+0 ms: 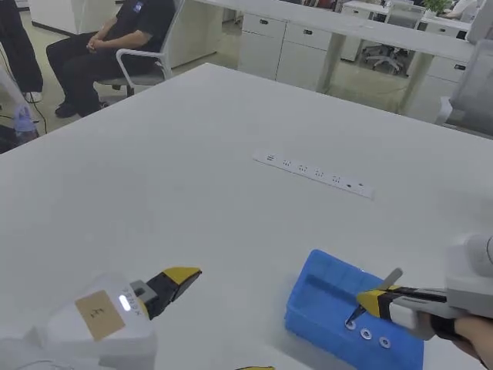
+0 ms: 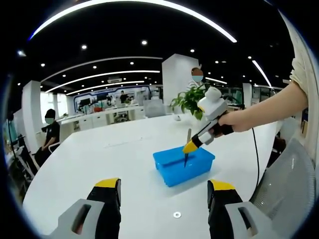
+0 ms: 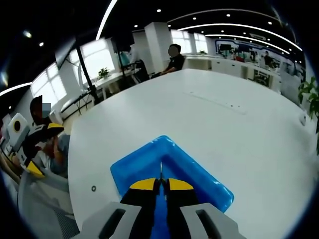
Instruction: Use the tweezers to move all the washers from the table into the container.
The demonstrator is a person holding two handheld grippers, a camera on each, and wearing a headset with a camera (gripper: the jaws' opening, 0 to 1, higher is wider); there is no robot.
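1. Right gripper (image 1: 371,301): jaws clamped on slim metal tweezers (image 1: 391,279), tips dipped inside the blue rectangular plastic container (image 1: 312,308).
2. Left gripper (image 2: 164,188): jaws wide apart, empty, above the white table (image 2: 99,154).
3. Two small metal washers (image 1: 366,334) lie in the container; a third washer (image 2: 177,214) lies on the table near the left gripper.
4. Open tabletop stretches beyond the container.

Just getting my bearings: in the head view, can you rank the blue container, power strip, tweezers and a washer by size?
1. blue container
2. power strip (farther away, so it looks smaller than it is)
3. tweezers
4. washer
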